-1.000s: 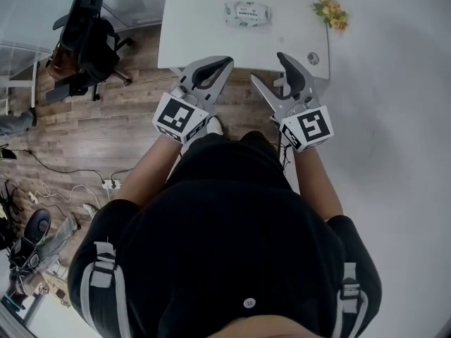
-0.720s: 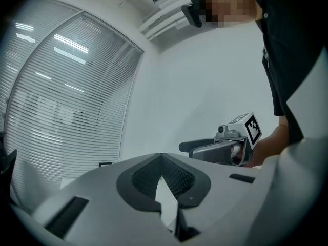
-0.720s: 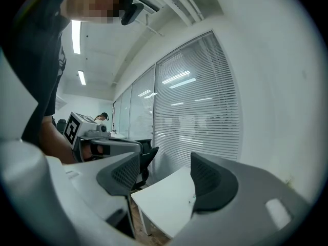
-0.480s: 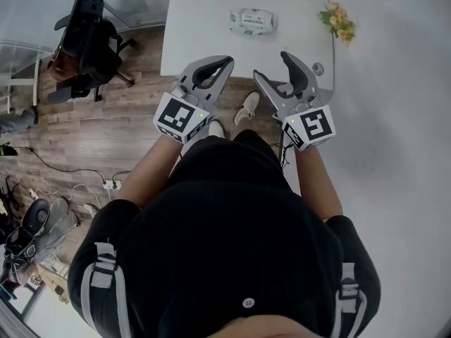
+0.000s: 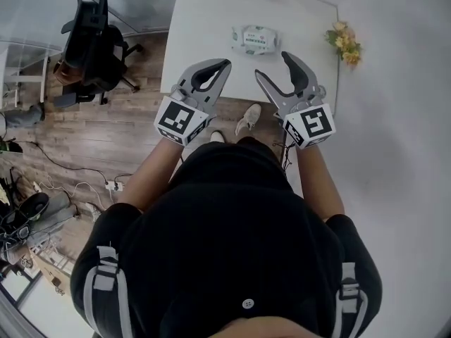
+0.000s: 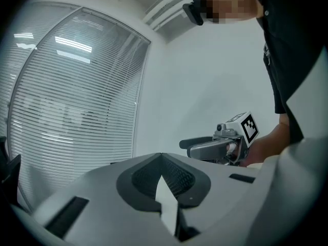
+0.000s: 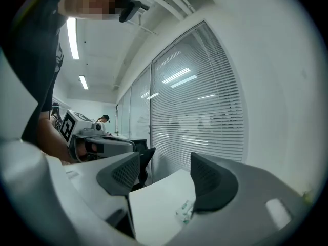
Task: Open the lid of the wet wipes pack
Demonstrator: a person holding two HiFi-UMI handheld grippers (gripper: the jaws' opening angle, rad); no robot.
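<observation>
yellow flowers on white bench right of right gripper, black office chair left of left gripper, cables on wood floor

Wet wipes pack: lying flat on the white table
We see a pale soft pouch with green print and a white lid panel on its top face; the lid looks flush and shut. Its long side runs across the table, mid-width, towards the far edge
</observation>
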